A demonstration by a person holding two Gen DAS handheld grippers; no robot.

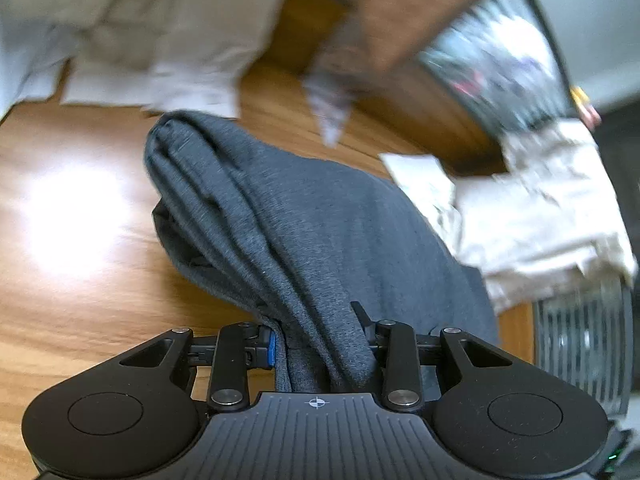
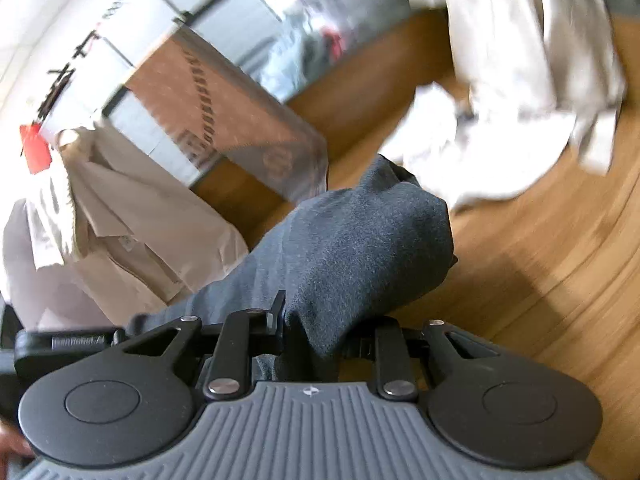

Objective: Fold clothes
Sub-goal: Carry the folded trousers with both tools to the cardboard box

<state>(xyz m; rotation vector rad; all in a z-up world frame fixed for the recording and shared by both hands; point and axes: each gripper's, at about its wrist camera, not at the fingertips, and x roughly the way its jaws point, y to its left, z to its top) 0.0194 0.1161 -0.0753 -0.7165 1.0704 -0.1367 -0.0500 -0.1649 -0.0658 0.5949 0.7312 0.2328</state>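
Cardboard box (image 2: 224,120), wooden table (image 1: 80,280), grey fan (image 1: 584,344)

Right gripper (image 2: 308,336) fingers (image 2: 277,312) clamped on grey garment (image 2: 360,240) above wooden table (image 2: 540,280).

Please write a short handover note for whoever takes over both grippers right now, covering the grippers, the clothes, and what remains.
Left gripper: shut on the dark grey garment, bunched between its fingers.
Right gripper: shut on the same dark grey garment.
The garment hangs in loose folds between the two grippers above the wooden table; not yet folded.
Pale beige clothes lie around it, some in a rough stack; a beige shirt lies beside a cardboard box.
Left to do: spread the grey garment flat, fold it, then handle the remaining clothes.
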